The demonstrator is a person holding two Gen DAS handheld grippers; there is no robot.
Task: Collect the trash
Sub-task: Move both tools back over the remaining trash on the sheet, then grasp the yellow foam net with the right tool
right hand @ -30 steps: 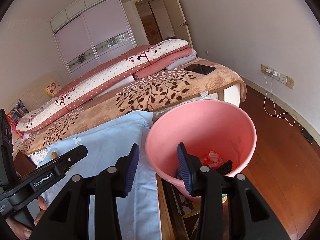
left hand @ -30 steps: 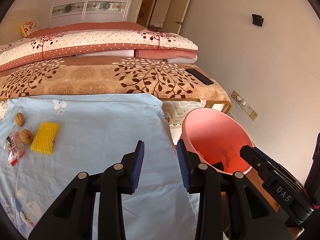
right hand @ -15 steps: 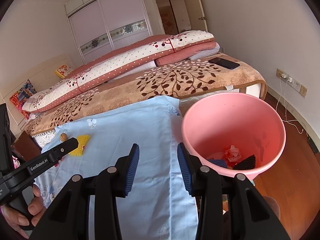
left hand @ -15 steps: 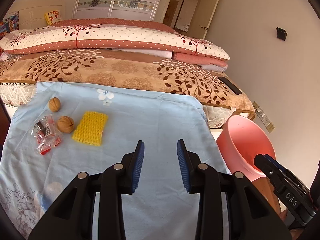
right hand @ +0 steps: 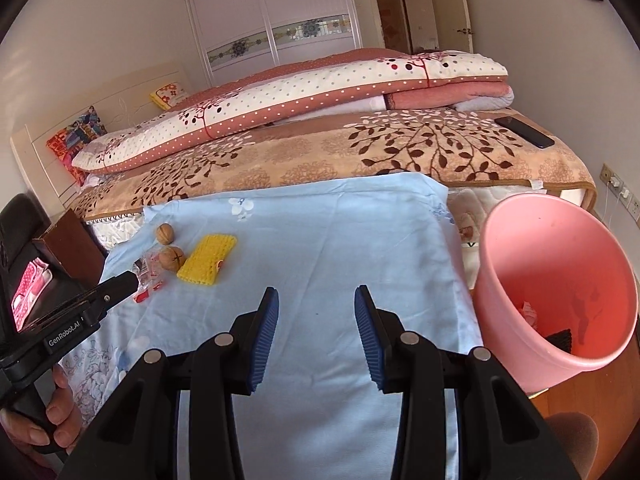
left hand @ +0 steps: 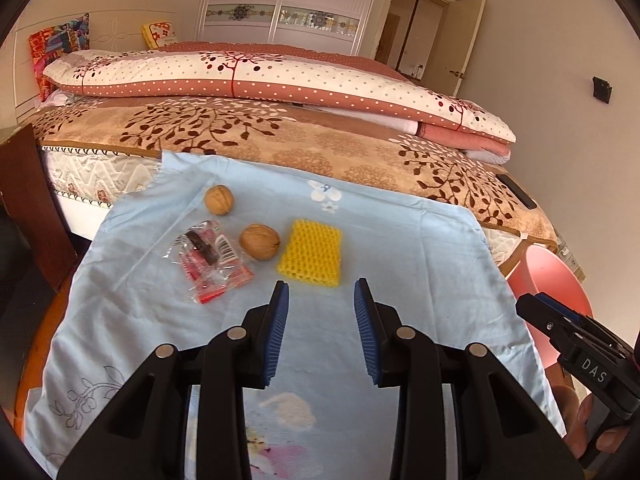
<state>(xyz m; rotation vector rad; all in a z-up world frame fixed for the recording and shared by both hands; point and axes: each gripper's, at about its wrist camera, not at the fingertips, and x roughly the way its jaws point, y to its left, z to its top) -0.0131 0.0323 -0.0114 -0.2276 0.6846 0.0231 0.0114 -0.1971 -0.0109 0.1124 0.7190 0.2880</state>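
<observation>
Our left claw (left hand: pixel 320 300), jaws spread and empty, hovers just short of the yellow sponge (left hand: pixel 312 253), with the crumpled wrapper (left hand: pixel 210 264) ahead-left on the blue-clothed surface (left hand: pixel 400 240), while our right claw (right hand: pixel 316 308), also spread, sits farther off nearer the pink bin (right hand: pixel 560 280).

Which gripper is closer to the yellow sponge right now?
Left. The left gripper hovers open just short of the yellow sponge. The right gripper is open over bare blue cloth, off to the sponge's right.
</observation>
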